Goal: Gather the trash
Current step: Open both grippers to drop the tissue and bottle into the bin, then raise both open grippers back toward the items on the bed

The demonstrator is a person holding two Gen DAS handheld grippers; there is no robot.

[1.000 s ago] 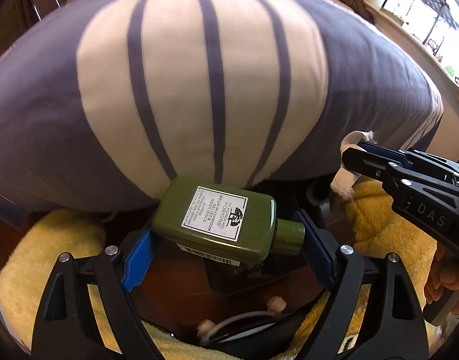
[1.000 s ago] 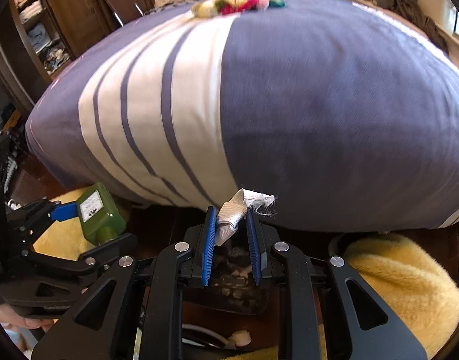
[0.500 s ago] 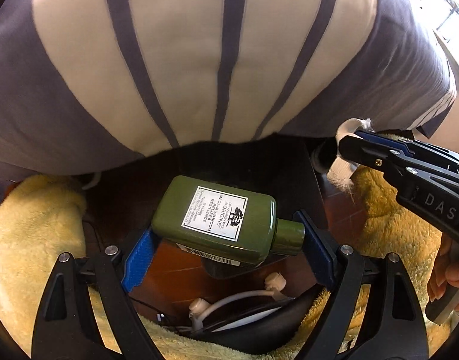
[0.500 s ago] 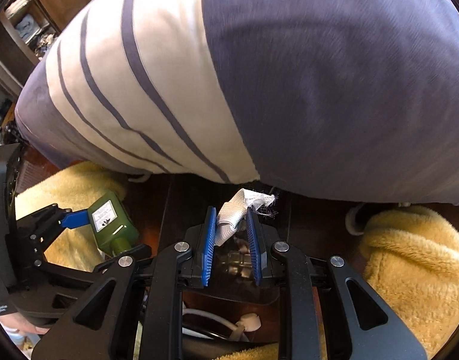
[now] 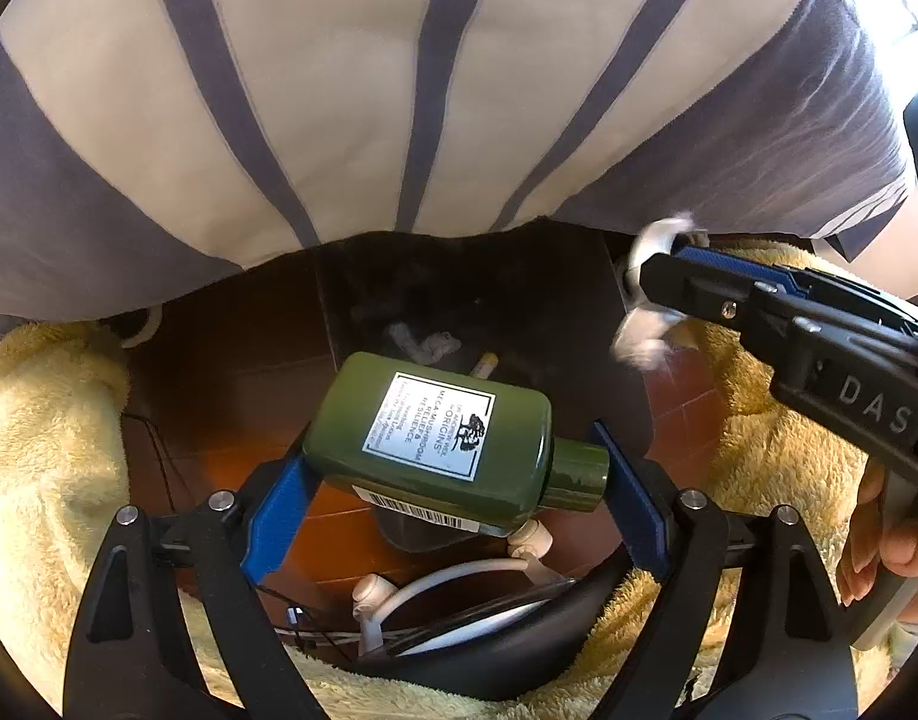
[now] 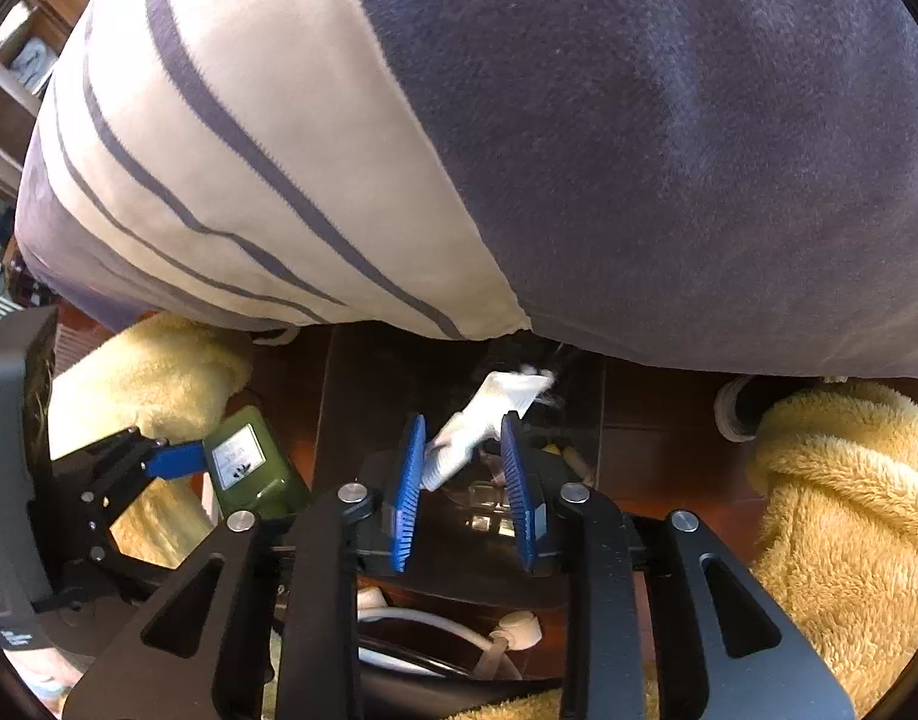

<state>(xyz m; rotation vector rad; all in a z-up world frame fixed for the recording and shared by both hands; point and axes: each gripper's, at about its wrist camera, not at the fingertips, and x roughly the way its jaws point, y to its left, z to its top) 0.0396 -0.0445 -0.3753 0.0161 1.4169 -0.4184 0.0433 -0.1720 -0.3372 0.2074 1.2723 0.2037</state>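
My left gripper point(image 5: 453, 468) is shut on a green Origins bottle point(image 5: 435, 438) with a white label, held sideways above a dark bin point(image 5: 399, 294) on the floor. The bin holds crumpled tissue point(image 5: 426, 342) and a cigarette butt point(image 5: 486, 363). My right gripper point(image 6: 468, 456) has its jaws parted, and a white crumpled tissue point(image 6: 483, 414) sits loosely between the pads, blurred, over the bin point(image 6: 351, 372). In the left wrist view the right gripper point(image 5: 657, 276) and its tissue point(image 5: 645, 342) are at the bin's right edge. The bottle also shows in the right wrist view point(image 6: 249, 462).
A large cushion with purple and cream stripes point(image 5: 399, 90) overhangs the bin from behind. Yellow fluffy fabric point(image 5: 45, 450) lies left and right point(image 6: 849, 510) on the red-brown floor. A black object with white cable point(image 5: 459, 600) lies below the grippers.
Both grippers moved forward and down over the bin, which has come into view. The right gripper's jaws have widened and the tissue has slipped loose between them. The left still holds the bottle.
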